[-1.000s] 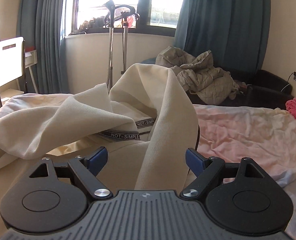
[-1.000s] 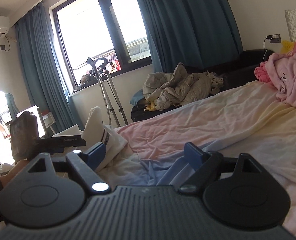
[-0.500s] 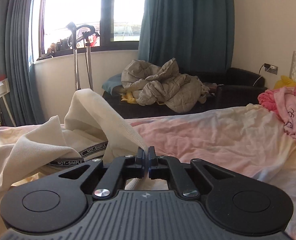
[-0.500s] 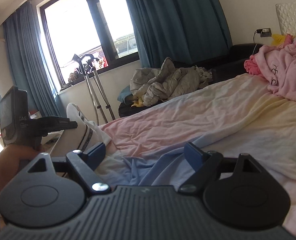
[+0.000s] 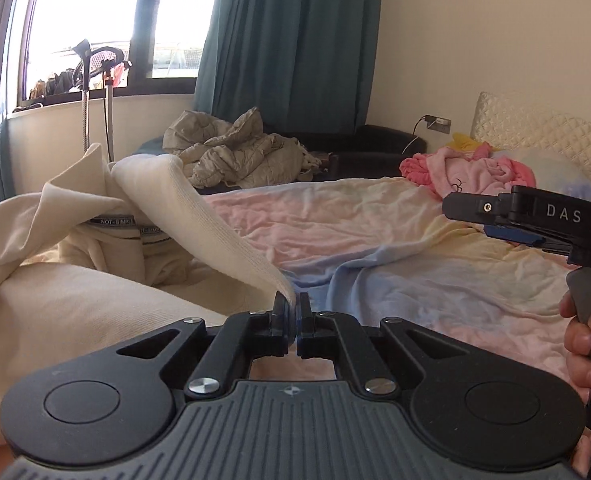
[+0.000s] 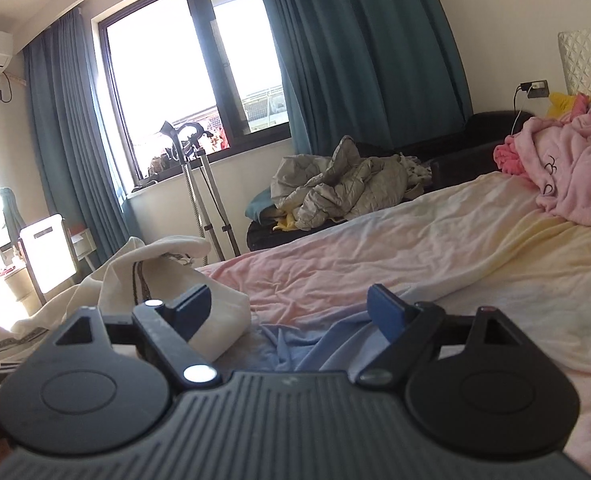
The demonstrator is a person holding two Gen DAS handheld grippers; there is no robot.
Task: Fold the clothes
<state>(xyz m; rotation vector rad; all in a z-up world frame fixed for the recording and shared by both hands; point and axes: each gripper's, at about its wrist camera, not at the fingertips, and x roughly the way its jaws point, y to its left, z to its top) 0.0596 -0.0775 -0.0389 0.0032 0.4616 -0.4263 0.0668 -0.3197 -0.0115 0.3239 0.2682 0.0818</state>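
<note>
Nearest us, our left gripper (image 5: 291, 312) is clamped on a ribbed edge of the cream garment (image 5: 75, 292), the cloth pinched between the two closed pads. From that pinch the ribbed band rises up and away to the left, so its long axis runs from the jaws toward the far-left heap, where a printed tape reads NOT-SIMPLE. The bulk of the garment lies left of and below the left gripper, on the near-left part of the bed (image 5: 375, 240).

Our right gripper (image 6: 295, 308) hangs with its jaws spread wide and nothing between them (the blue pads stand well apart). From it the garment (image 6: 167, 264) lies ahead and to the left, one fold just beside the left pad. We judge the left hand the nearer by far; the right would have to reach left for a second hold.

Farther off lie a pink blanket (image 5: 471, 168) and a grey quilt (image 5: 235, 156). Sleeves and hem are buried in folds, and the garment's left side is cut off.
</note>
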